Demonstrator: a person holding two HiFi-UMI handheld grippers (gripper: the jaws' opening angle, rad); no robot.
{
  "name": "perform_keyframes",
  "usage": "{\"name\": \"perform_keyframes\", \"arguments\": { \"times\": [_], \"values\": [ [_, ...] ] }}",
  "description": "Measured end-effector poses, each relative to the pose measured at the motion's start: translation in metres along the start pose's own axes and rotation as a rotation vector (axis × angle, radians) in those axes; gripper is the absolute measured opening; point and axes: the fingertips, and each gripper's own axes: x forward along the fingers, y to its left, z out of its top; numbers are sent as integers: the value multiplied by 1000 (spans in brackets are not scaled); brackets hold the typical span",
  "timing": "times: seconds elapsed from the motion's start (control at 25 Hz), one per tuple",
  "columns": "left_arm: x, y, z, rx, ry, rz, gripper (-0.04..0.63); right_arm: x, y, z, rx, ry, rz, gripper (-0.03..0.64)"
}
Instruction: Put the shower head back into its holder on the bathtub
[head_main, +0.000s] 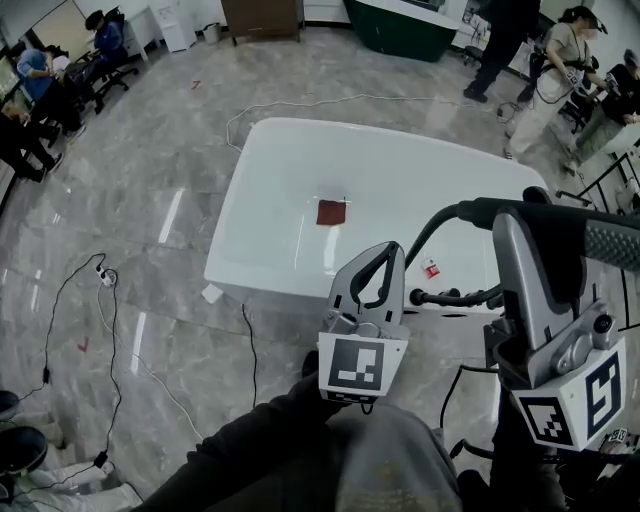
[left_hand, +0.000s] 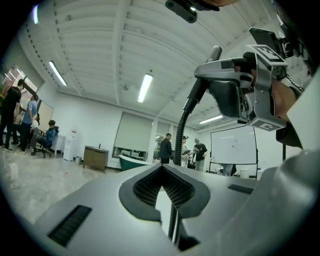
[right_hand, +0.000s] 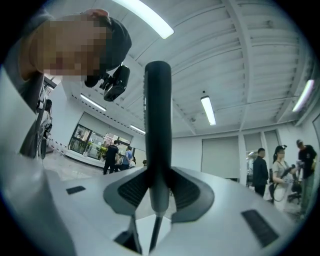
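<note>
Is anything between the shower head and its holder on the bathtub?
Perhaps the left gripper: jaws together, it hangs close beside the dark fitting on the white bathtub's rim, likely the holder. The right gripper holds the dark shower head.

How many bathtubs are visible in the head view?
2: a white bathtub at centre, a dark green bathtub at the top edge, partly cropped. Others may be hidden.

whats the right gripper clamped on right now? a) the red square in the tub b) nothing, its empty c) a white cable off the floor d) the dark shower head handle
D: in the right gripper view the right gripper has its jaws closed on the dark shower head handle, which stands up between the pads; the red square lies untouched in the white bathtub.
</note>
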Motion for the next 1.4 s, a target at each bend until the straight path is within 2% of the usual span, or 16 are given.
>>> {"name": "perform_keyframes", "arguments": {
  "times": [0.2,0.44,0.72,1.4],
  "values": [
    [4,6,-3,-8,13,-25,3,4,0,-28,1,49,-37,141],
    [11,6,-14,-5,60,-44,3,-6,-4,-76,84,143,-70,141],
    [11,8,-30,-5,99,-49,3,-15,1,-121,123,202,-92,141],
    [22,2,-47,-12,138,-64,3,-29,-7,-173,173,282,-124,141]
  ]
}}
